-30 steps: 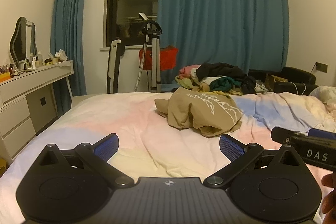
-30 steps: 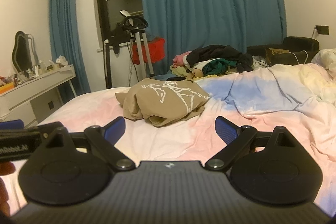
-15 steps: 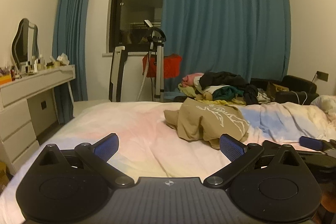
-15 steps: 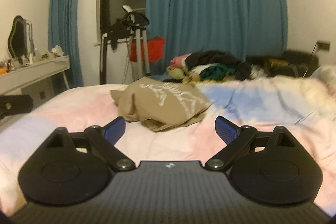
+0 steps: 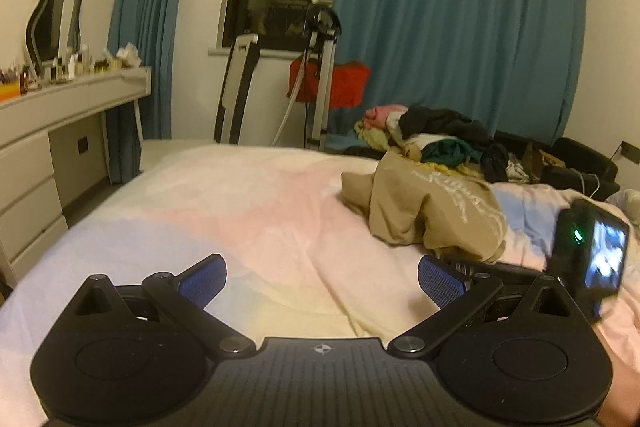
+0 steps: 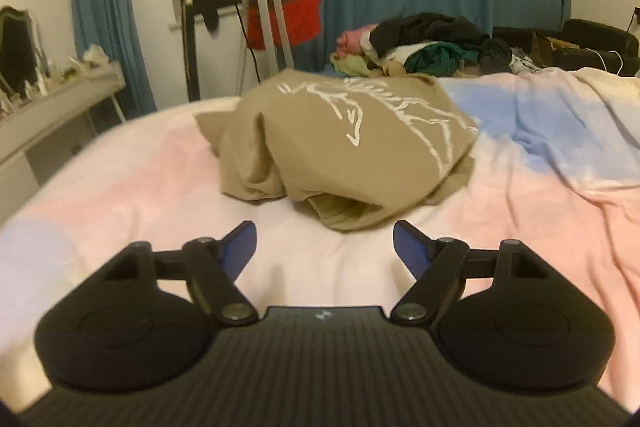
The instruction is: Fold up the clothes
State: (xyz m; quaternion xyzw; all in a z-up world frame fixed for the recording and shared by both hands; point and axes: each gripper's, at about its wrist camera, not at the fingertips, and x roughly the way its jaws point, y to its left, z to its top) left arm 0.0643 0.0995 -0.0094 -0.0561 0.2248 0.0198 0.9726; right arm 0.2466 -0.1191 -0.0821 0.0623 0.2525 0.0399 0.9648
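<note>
A crumpled tan garment [image 6: 340, 143] with a white printed design lies on the pastel bed cover [image 6: 540, 227]. My right gripper [image 6: 324, 247] is open and empty, low over the cover just in front of the garment's near edge. My left gripper [image 5: 320, 279] is open and empty, further back and to the left of the garment [image 5: 424, 203]. The right gripper's body and its lit camera screen [image 5: 600, 259] show at the right of the left wrist view.
A pile of mixed clothes [image 6: 420, 47] lies beyond the far edge of the bed. A white dresser [image 5: 60, 123] with a mirror stands at the left. A garment steamer stand [image 5: 320, 67] and blue curtains [image 5: 460, 27] are behind the bed.
My right gripper has moved forward toward the tan garment, which now looms larger in its view. My left gripper has turned left and tilted; the right gripper's camera now shows beside it.
</note>
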